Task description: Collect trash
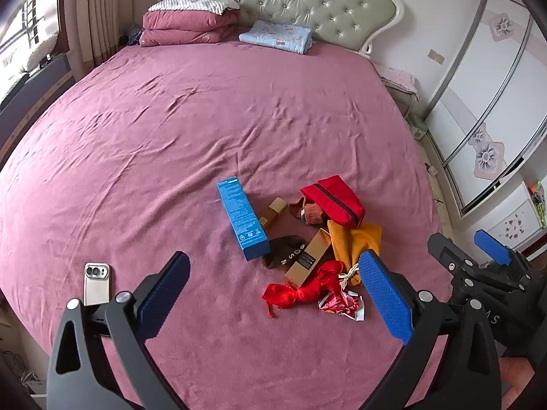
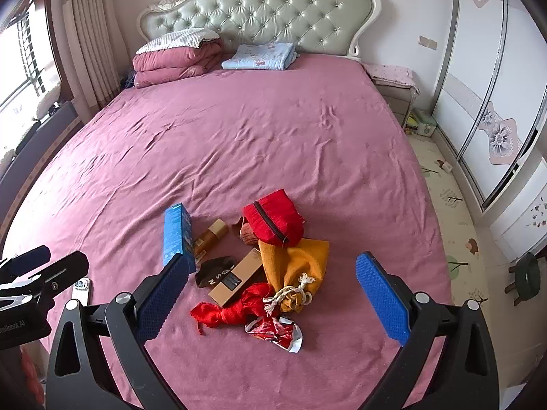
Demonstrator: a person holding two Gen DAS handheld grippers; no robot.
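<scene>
- The bed (image 1: 171, 130) has a wrinkled pink sheet, a padded green headboard (image 2: 259, 10), folded quilts (image 2: 174, 63) and a blue blanket (image 2: 259, 55) at its head; a wardrobe (image 2: 485, 68) stands on the right.
- The trash lies in a heap near the foot: a blue box (image 1: 243, 218), tan box (image 2: 236, 278), red pouch (image 2: 275, 220), yellow bag (image 2: 297, 266), red cloth (image 2: 232, 309), crumpled wrapper (image 2: 275, 333).
- A phone (image 1: 97, 283) lies apart on the left.
- The left gripper (image 1: 275, 280) and right gripper (image 2: 271, 283) hover with jaws wide, empty.
- A dark cloth's lettering is partly hidden.

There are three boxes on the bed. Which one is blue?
The long blue box, at the left edge of the pile. The small box touching it and the longer box nearer the camera are tan cardboard.
</scene>
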